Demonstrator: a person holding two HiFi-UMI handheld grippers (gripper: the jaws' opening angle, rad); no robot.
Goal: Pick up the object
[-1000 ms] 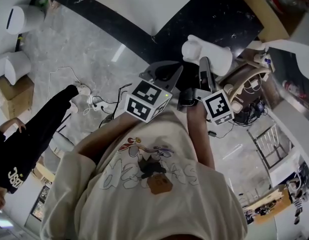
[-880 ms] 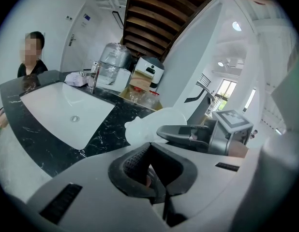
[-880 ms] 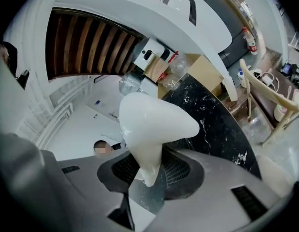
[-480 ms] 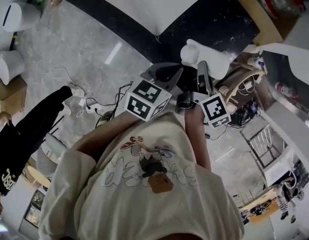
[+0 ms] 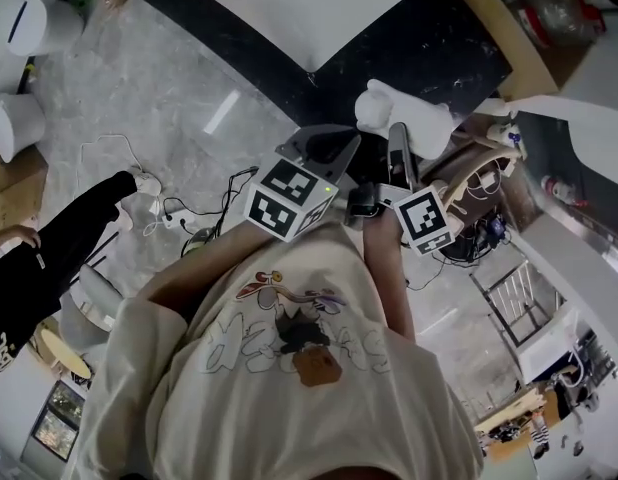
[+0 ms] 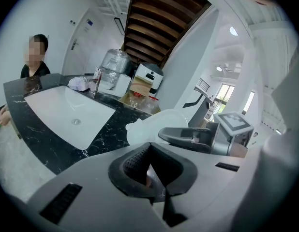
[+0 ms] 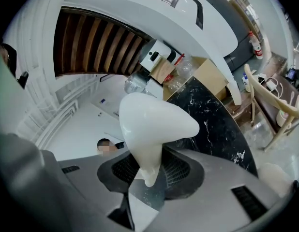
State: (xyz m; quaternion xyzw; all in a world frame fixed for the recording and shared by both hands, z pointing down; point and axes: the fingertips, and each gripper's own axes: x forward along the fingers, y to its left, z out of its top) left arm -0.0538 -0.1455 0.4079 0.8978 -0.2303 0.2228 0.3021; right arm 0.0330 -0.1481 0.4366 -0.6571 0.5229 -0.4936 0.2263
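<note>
Left claw (image 6: 150, 153): closed on nothing, idle beside its partner. Right claw (image 7: 148, 170): clamped on the narrow end of the white object (image 7: 152, 124), whose bulb projects beyond the claw tips. Over the last second the grip has stayed unchanged, with the object held clear of the black table (image 5: 439, 38) ahead. The pick-up appears complete.

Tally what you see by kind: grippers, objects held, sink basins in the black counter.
Grey two-jaw grippers: 2 (left gripper, right gripper)
Held white bottle-shaped plastic object: 1
Rectangular white sink basin: 1
Total: 4
</note>
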